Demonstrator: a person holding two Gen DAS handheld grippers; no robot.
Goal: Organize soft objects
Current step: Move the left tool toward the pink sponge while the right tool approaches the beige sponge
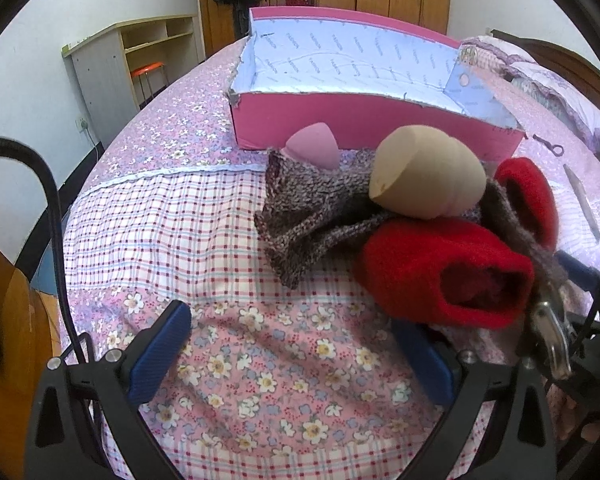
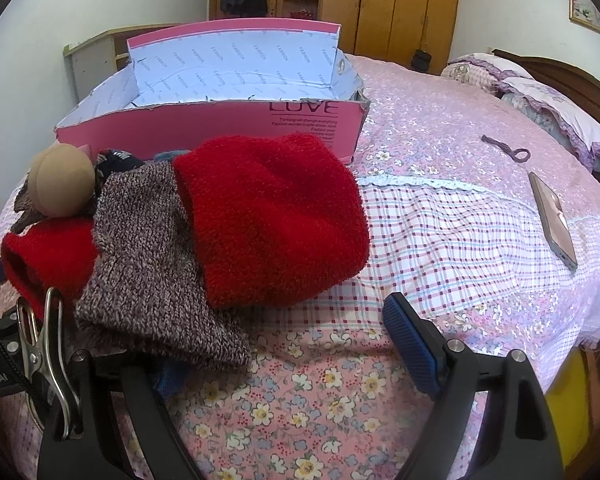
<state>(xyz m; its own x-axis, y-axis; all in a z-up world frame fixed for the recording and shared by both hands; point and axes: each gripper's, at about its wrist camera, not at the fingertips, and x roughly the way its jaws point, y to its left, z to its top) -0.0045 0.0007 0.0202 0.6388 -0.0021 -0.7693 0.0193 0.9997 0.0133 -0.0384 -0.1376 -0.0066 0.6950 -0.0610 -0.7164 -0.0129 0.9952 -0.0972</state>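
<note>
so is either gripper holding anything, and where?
Nothing held. Left gripper and right gripper are open above the bedspread, short of the red knits.

Soft heap before the pink box; open bedspread rightward.

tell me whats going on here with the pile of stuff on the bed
A person holds a two-finger tool in each hand over a bed, sorting soft things. Both the left tool and right tool are open and hold nothing. A pile lies in front of them: red fuzzy pieces, grey knit pieces, a tan sponge and a pink sponge. The pink box behind the pile looks empty, so nothing seems put away yet.
</note>
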